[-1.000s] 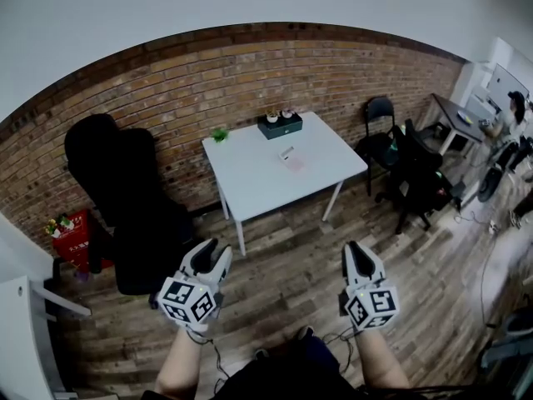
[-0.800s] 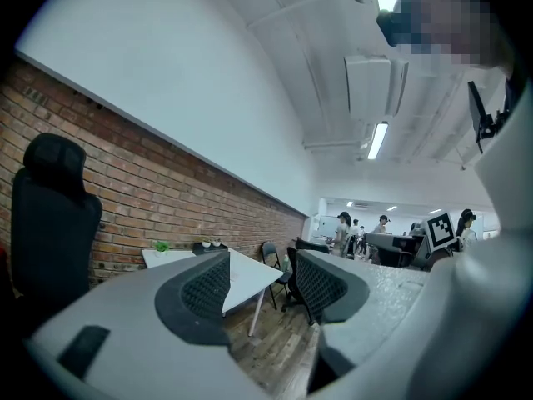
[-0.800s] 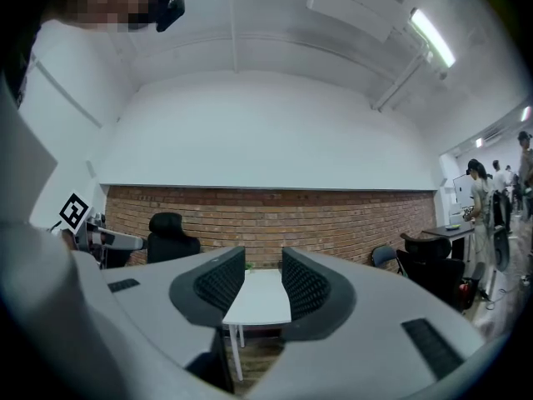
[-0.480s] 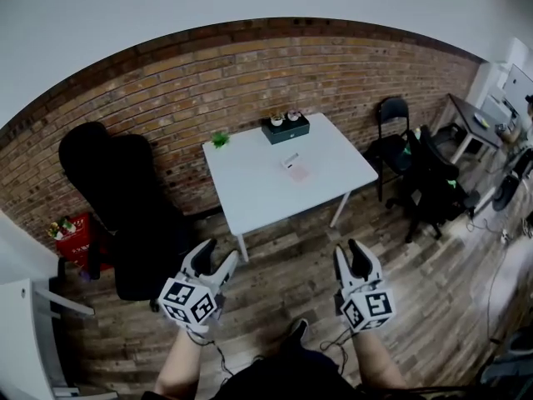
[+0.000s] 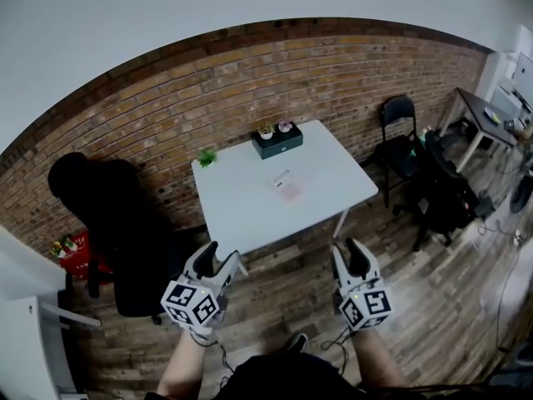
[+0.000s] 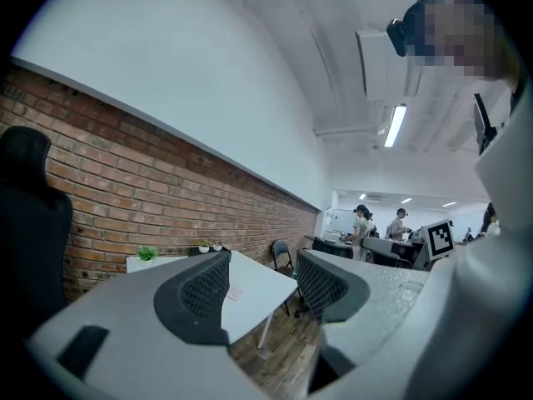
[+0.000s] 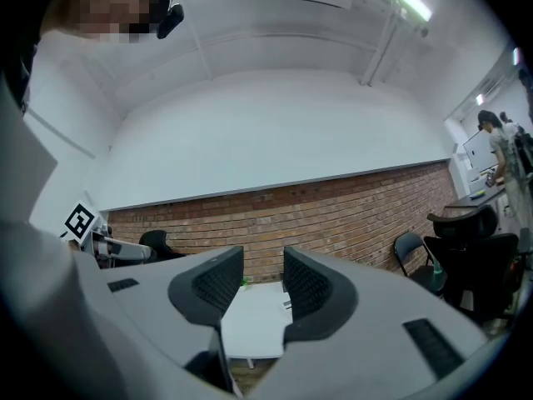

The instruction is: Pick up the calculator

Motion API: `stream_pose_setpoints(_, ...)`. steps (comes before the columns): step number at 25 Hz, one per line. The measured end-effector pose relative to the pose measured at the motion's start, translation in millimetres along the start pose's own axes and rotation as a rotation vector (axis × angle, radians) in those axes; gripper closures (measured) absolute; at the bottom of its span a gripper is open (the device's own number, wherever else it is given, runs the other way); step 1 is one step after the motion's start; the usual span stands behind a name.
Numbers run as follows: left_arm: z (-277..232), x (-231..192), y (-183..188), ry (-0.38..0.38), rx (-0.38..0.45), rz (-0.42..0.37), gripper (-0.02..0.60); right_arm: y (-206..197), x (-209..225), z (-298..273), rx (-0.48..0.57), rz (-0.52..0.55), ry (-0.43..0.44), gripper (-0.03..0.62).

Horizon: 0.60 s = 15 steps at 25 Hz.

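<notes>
Both grippers are nearer to the white tabletop (image 5: 250, 215) than a second ago, and it now looks larger in the head view; their jaws also stand wider than before. The left gripper (image 5: 221, 255) has its jaws fully apart with nothing between them. The jaws of the right gripper (image 5: 346, 248) are opening, and they too hold nothing; through the gap only the far tabletop shows.

The calculator (image 5: 291, 192) is, as I judge, the small flat pinkish thing near the middle of the tabletop, with a smaller pale piece (image 5: 281, 177) just beside it. It is too small here to be sure which of the two it is. A dark box (image 5: 277, 141) with two little pots and a green plant (image 5: 206, 157) stand at the far edge, by the brick wall (image 5: 166, 107), well apart from it.

The step in hand is the approach: both grippers are over the wooden floor (image 5: 291, 273), short of the table's near edge. The next move calls for going closer, then reaching one gripper over the edge and lowering it so its open jaws come on either side of the flat body.
</notes>
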<state>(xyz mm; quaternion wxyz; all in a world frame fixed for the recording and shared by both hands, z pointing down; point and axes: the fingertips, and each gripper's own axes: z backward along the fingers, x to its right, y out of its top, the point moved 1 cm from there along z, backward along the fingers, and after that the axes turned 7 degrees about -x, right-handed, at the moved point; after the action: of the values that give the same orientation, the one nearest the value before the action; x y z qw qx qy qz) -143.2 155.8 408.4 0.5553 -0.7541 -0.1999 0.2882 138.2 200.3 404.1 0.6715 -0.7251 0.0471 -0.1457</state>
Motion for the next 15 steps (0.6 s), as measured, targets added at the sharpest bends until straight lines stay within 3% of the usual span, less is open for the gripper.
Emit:
stream_pose_setpoints(7,-55,12,5,-0.001,-0.014,0.005,0.339,8,44,-19,-0.006,0.072,-0.006,0.436)
stream_pose_setpoints(15,-88,-6,5,0.006,-0.027,0.024,0.34,6,68,-45,-0.018,0.061,-0.009,0.434)
